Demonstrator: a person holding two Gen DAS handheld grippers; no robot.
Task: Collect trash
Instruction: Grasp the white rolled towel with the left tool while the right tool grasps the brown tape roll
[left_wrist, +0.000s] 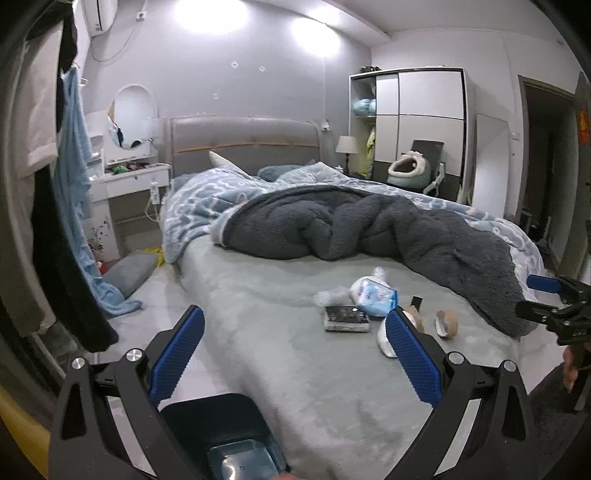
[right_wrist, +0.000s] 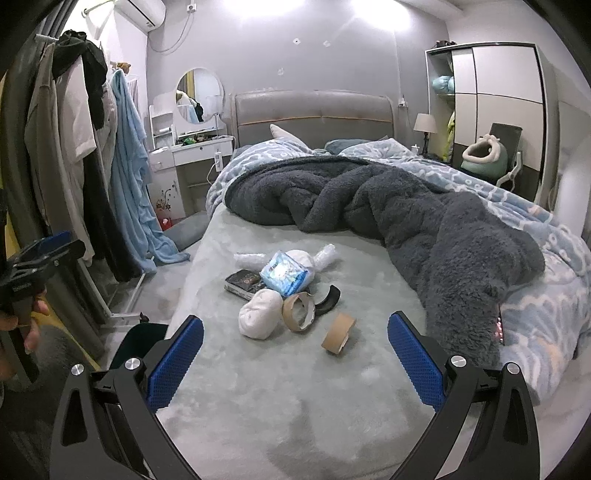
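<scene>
My right claw (right_wrist: 295, 345) is hanging wide apart and empty over the grey-green bed (right_wrist: 258, 406); my left claw (left_wrist: 295, 341) is gaping wide too, above a dark bin (left_wrist: 221, 424). Just ahead of the right claw the trash is lying clustered: a brown tape roll (right_wrist: 338, 333), a cardboard ring (right_wrist: 298, 311), a white wad (right_wrist: 259, 313), a dark packet (right_wrist: 244, 283), a blue-white wrapper (right_wrist: 284, 274) whose print I cannot read. Beyond, a dark fleece blanket (right_wrist: 406, 206) is bunching up.
</scene>
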